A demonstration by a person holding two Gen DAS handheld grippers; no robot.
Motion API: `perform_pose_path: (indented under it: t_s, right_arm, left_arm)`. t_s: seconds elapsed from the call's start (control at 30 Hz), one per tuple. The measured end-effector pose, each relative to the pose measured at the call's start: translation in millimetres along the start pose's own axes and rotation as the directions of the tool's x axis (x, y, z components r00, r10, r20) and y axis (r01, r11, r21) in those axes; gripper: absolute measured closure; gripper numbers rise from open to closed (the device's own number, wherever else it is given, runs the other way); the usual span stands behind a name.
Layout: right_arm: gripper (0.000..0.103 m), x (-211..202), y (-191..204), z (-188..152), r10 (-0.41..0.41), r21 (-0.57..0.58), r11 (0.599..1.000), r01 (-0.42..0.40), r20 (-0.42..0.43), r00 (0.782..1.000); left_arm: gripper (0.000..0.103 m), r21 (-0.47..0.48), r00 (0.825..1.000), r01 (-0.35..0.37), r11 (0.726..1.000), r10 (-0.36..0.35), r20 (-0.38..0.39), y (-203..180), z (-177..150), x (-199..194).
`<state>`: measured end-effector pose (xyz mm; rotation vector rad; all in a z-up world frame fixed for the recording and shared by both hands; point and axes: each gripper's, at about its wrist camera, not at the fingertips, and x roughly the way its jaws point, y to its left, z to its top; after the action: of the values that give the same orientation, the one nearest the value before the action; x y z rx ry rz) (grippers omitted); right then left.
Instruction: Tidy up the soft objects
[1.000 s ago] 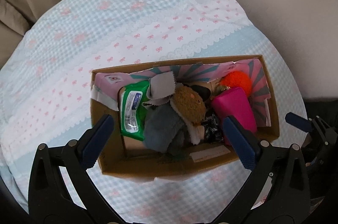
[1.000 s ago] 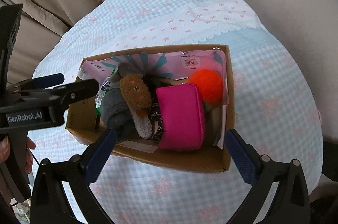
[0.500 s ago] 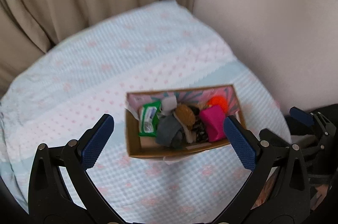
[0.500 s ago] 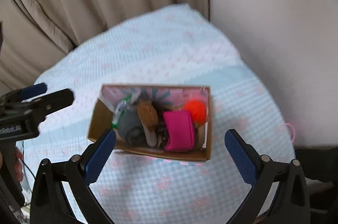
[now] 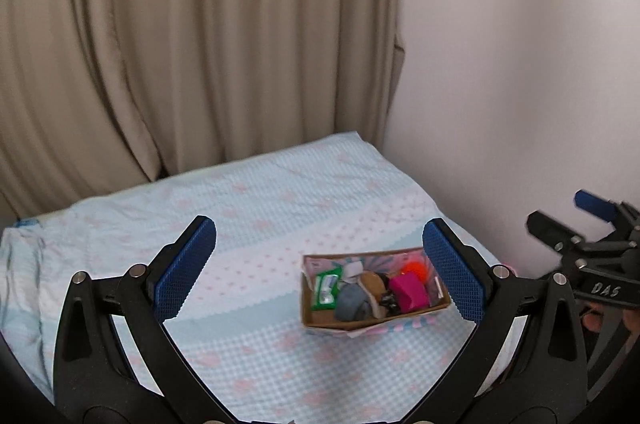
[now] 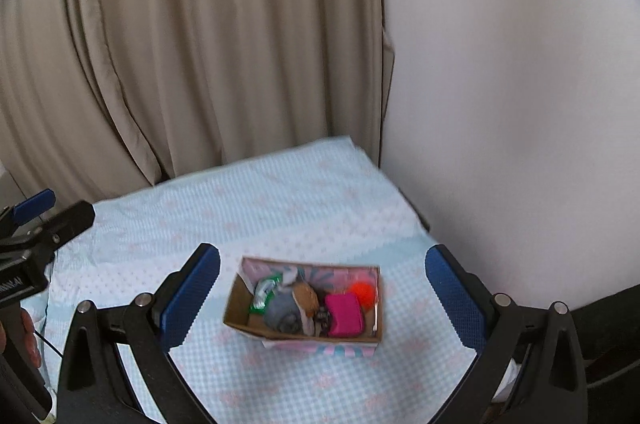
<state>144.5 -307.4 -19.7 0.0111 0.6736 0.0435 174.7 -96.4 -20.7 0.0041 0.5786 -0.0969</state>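
Beige curtain [image 5: 192, 35] and pale wall [image 5: 520, 63] behind; below them a bed [image 5: 260, 207] under a blue-and-white checked cover with pink bows, filling the lower half of both wrist views.

Toward the bed's right edge, nearer the front than the curtain side: an open cardboard box [image 6: 240, 320], long axis running roughly left to right along the bed. Packed inside, left to right: a green wipes pack [image 5: 326, 291], a grey plush [image 6: 282, 312] with a brown plush head [image 6: 306, 296] leaning on it, a magenta pouch [image 6: 344, 314], an orange pom-pom [image 6: 363, 292] in the far right corner. Nothing soft seen loose on the cover, so sorting judged largely finished.

Left tongs [image 5: 320, 274] spread wide, nothing between the pads, held well above and back from the box; box ahead and to the right of their centre line. Right tongs [image 6: 322, 294] likewise wide apart and empty, box sitting almost centred between the pads. Right hand judged better lined up for any further reach; approach across the box's short side would suit.
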Motion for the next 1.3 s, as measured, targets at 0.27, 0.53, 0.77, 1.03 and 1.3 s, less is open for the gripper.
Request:
perform_pose_path:
  t_s: [0.27, 0.53, 0.77, 1.03, 1.3]
  right_arm:
    - [0.001, -54, 22, -2, -0.008, 0.027, 1.0, 0.005, 0.121, 0.993]
    - [0.001, -67, 33, -16, -0.02, 0.021, 1.0, 0.017, 0.153, 0.988]
    - [0.001, -68, 32, -15, -0.028, 0.02, 0.999, 0.025, 0.181, 0.983]
    - [0.001, -67, 33, -14, -0.026, 0.017, 1.0, 0.023, 0.194, 0.981]
    - [0.001, -64, 31, -15, -0.027, 0.017, 1.0, 0.024, 0.204, 0.979]
  left_arm:
    - [0.0, 0.009, 0.996, 0.026, 1.0, -0.027, 0.082, 16, -14, -46]
    - [0.0, 0.024, 0.988, 0.012, 1.0, -0.015, 0.151, 14, -26, -67]
    - [0.0, 0.02, 0.986, 0.011, 1.0, -0.015, 0.164, 13, -27, -71]
    - [0.0, 0.018, 0.985, 0.007, 1.0, -0.01, 0.173, 12, -26, -72]
    - [0.0, 0.012, 0.983, 0.002, 1.0, -0.005, 0.184, 8, -23, -70]
